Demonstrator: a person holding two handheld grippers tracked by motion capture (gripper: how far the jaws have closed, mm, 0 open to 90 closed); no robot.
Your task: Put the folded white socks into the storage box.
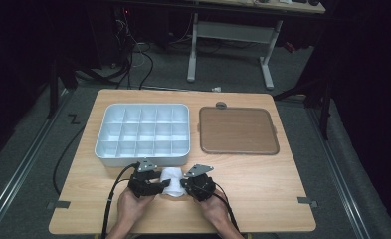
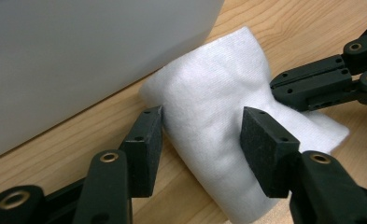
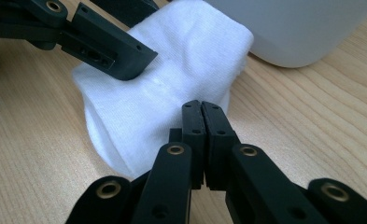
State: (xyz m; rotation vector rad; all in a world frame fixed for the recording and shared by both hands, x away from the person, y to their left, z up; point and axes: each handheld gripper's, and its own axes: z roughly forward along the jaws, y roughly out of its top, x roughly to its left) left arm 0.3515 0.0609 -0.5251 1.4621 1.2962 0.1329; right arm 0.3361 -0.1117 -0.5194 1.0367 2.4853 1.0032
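Observation:
A folded white cloth lies on the wooden table just in front of the white tray. My left gripper comes at it from the left. In the left gripper view its jaws stand open, one on each side of the raised fold of the cloth. My right gripper comes from the right. Its jaws are pressed together at the edge of the cloth, pinching it. One left finger rests on top of the cloth.
A white tray with several small compartments stands right behind the cloth; its wall is very close. A flat brown lid or mat lies to its right, with a small grey knob behind it. The table's front edge is near my hands.

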